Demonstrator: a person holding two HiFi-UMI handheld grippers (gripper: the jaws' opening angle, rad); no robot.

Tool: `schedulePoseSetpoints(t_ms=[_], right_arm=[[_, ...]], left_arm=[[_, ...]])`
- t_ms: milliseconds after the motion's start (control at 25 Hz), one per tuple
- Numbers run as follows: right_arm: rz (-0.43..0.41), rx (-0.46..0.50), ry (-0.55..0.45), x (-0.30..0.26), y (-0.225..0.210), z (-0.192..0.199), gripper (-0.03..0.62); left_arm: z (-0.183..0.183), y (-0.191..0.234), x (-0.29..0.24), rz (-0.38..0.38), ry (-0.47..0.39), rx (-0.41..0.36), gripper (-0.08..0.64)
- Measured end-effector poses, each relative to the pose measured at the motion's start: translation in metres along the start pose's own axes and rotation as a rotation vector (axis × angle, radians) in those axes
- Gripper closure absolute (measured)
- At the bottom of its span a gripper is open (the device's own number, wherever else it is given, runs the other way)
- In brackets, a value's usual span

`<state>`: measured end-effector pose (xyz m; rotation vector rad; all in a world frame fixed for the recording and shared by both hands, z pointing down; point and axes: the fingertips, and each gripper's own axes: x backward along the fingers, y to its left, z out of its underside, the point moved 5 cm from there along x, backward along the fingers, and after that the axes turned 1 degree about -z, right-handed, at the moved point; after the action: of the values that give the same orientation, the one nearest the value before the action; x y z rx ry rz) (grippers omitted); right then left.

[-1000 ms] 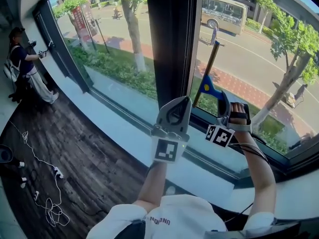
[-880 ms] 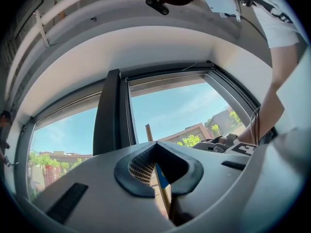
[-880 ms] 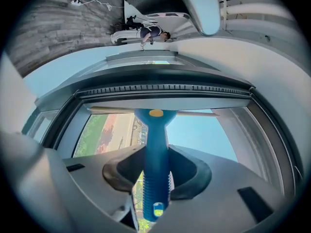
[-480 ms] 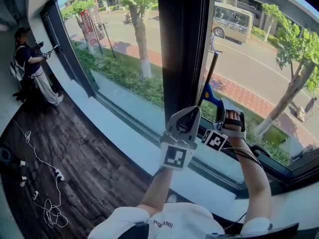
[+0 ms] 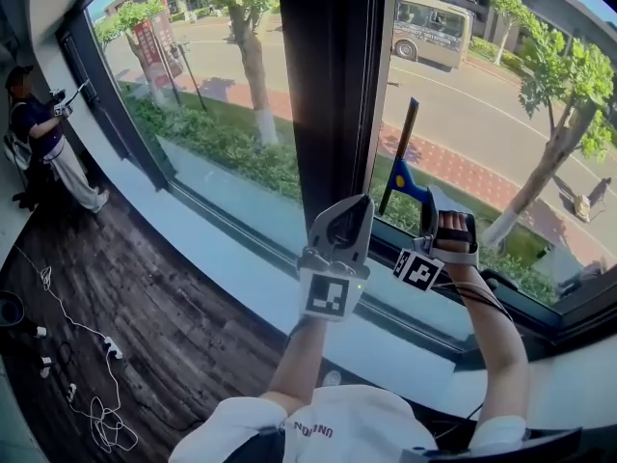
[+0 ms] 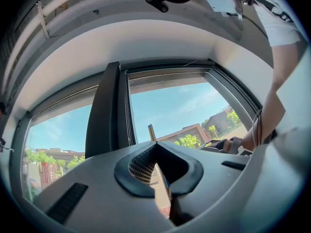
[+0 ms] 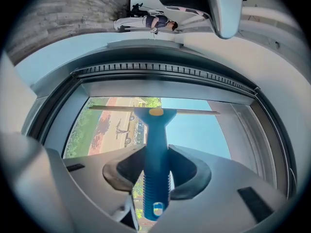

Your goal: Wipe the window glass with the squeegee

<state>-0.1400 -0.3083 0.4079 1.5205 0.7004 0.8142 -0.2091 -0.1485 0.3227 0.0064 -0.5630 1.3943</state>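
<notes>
One squeegee. Two claws: left claw, right claw. Two panes: left pane, right pane. One pillar. One bus. One bystander.

White short-sleeved shirt with dark lettering. Above it, grey left gripper and right gripper, each with a black-and-white marker cube.
</notes>
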Motion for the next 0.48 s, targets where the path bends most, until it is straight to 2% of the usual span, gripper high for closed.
schedulePoseSetpoints(t_ms=[120,480], right_arm=[[-0.015,-0.012,0.011,0.006,0.003,0.011,0.443],[0.007,0.011,0.052,0.026,-0.001,0.047,0.443]], left_arm=[[0.001,-0.003,-0.004,0.008,-0.012,0.010,0.561],[-0.008,-0.024,-0.013,0.057,-0.032,0.009,0.561]])
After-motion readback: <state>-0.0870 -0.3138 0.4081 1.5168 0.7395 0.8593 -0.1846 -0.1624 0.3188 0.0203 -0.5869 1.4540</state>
